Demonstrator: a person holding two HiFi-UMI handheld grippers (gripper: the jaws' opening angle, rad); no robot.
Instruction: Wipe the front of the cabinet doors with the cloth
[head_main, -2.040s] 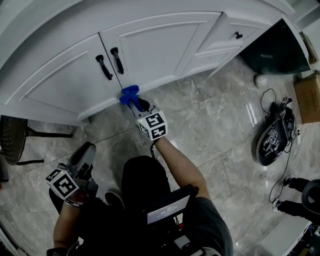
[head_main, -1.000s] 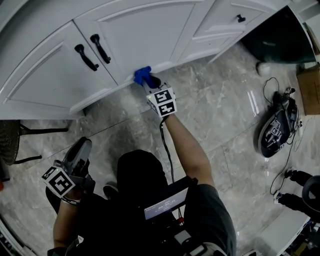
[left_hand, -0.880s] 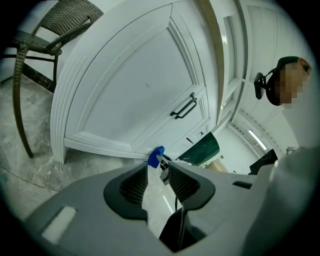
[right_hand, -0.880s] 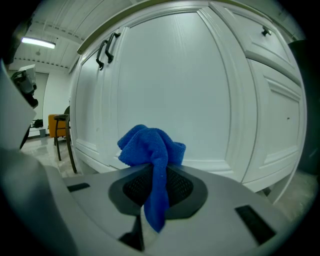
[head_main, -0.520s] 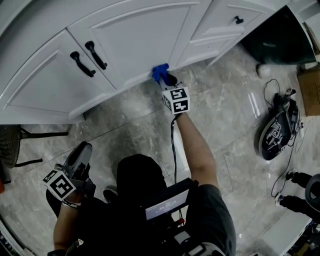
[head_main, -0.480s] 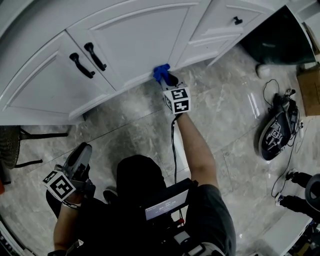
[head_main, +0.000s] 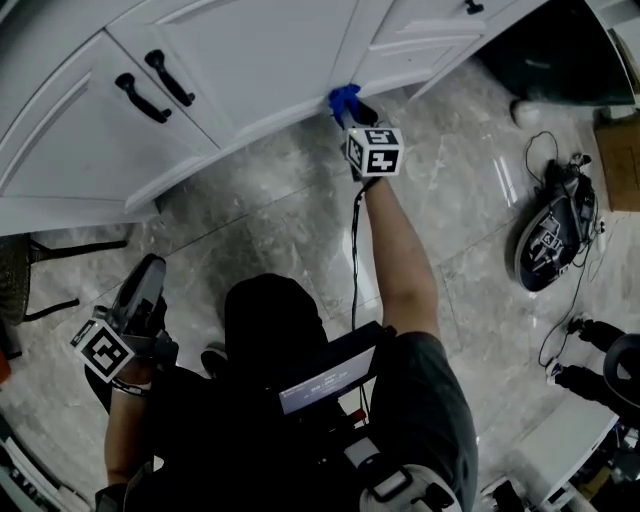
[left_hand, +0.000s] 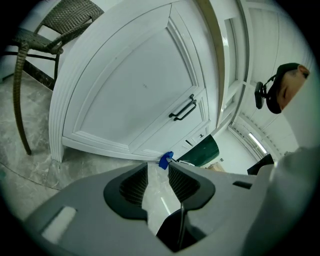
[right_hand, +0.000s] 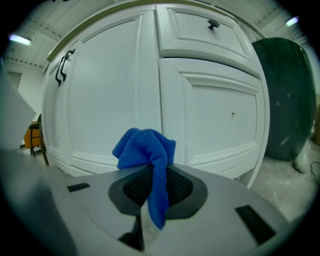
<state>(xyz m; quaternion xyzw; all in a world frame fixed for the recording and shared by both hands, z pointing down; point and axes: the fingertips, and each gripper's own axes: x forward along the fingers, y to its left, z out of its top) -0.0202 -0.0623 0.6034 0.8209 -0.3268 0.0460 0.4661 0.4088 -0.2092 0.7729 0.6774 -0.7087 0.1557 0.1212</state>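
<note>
White cabinet doors with black handles run across the top of the head view. My right gripper is shut on a blue cloth and presses it against the bottom rail of the right door, near the floor. In the right gripper view the cloth bunches above the jaws of the right gripper, with the doors close behind. My left gripper hangs low at the left, away from the cabinet. In its own view the left gripper holds nothing, its jaws a narrow gap apart.
A wicker chair stands left of the cabinet. To the right of the doors is a dark green bin. A helmet-like device with cables and a cardboard box lie on the marble floor at the right.
My right gripper has slid the blue cloth to the right along the bottom of the doors, from the middle seam towards the right door's far edge. The left gripper has stayed put.
</note>
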